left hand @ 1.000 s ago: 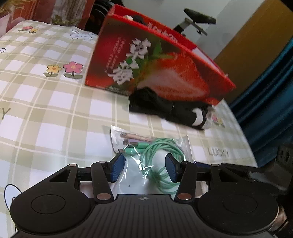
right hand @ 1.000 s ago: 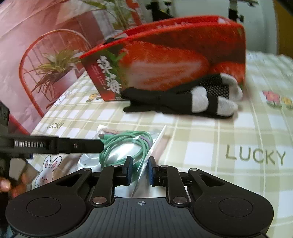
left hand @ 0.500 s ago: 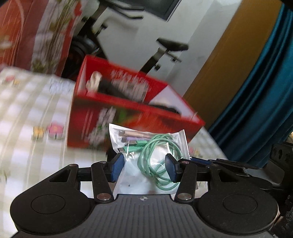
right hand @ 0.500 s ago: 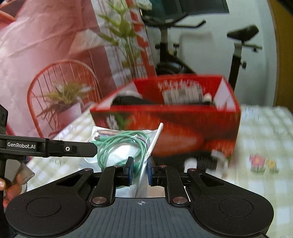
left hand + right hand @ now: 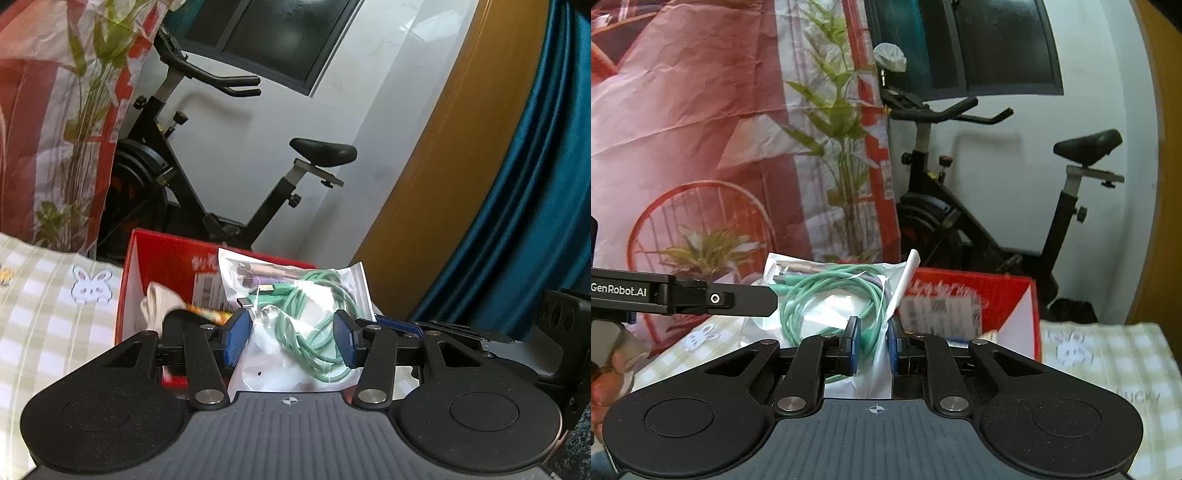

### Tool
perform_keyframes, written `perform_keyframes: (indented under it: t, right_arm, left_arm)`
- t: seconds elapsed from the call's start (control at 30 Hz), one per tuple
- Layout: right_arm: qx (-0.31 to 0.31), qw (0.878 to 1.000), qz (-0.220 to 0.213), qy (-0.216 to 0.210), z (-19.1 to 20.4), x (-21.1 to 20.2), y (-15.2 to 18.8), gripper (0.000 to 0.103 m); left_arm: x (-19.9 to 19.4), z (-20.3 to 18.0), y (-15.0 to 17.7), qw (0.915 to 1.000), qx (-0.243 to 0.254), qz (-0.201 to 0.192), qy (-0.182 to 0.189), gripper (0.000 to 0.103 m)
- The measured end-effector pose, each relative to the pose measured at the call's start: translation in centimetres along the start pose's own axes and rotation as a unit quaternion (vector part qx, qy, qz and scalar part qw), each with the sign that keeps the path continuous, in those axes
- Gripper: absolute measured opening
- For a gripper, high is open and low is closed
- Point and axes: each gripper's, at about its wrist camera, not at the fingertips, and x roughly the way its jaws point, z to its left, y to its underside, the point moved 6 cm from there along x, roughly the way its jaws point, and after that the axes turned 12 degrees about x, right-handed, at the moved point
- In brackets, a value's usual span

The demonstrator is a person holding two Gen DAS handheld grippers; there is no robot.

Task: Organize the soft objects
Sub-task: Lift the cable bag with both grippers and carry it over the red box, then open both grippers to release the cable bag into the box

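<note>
A clear plastic bag with coiled green cables (image 5: 295, 314) hangs in the air between both grippers. My left gripper (image 5: 291, 339) holds it across its width, blue pads against both sides. My right gripper (image 5: 873, 345) is shut on the bag (image 5: 831, 306) at its right edge. The left gripper's finger (image 5: 683, 297) reaches in from the left of the right wrist view. Just beyond and below the bag stands the open red strawberry box (image 5: 159, 258), also seen as the red box (image 5: 1015, 295), with a white sock (image 5: 155, 306) and dark fabric inside.
The checked tablecloth (image 5: 55, 314) with rabbit prints spreads left of the box. Behind the table stand an exercise bike (image 5: 221, 184), a printed red backdrop (image 5: 683, 129) and a blue curtain (image 5: 535, 184). A person's hand (image 5: 605, 380) shows at the lower left.
Both grippers have risen with the cable bag, from the tablecloth up to box height. The black gloves in front of the box have dropped out of view, and the box's open top now shows.
</note>
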Motion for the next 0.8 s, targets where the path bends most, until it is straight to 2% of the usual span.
perform_keyframes:
  t: [0.3,0.57,0.8]
  right_arm:
    - [-0.013,1.000,-0.004,0.023,-2.4,5.4,-3.3,0.013]
    - [-0.029,0.998,0.026,0.048,-4.0,10.3,-2.9,0.013]
    - [-0.039,0.995,0.056,0.066,-4.7,13.0,-1.3,0.012]
  left_arm:
    - [4.5,2.9,-2.1,1.0000,-0.003,0.002,0.006,0.051]
    - [8.4,4.5,-1.7,0.9990,0.003,0.042,-0.010,0.051]
    - [10.1,5.3,-0.4,0.9967,0.015,0.076,-0.021,0.052]
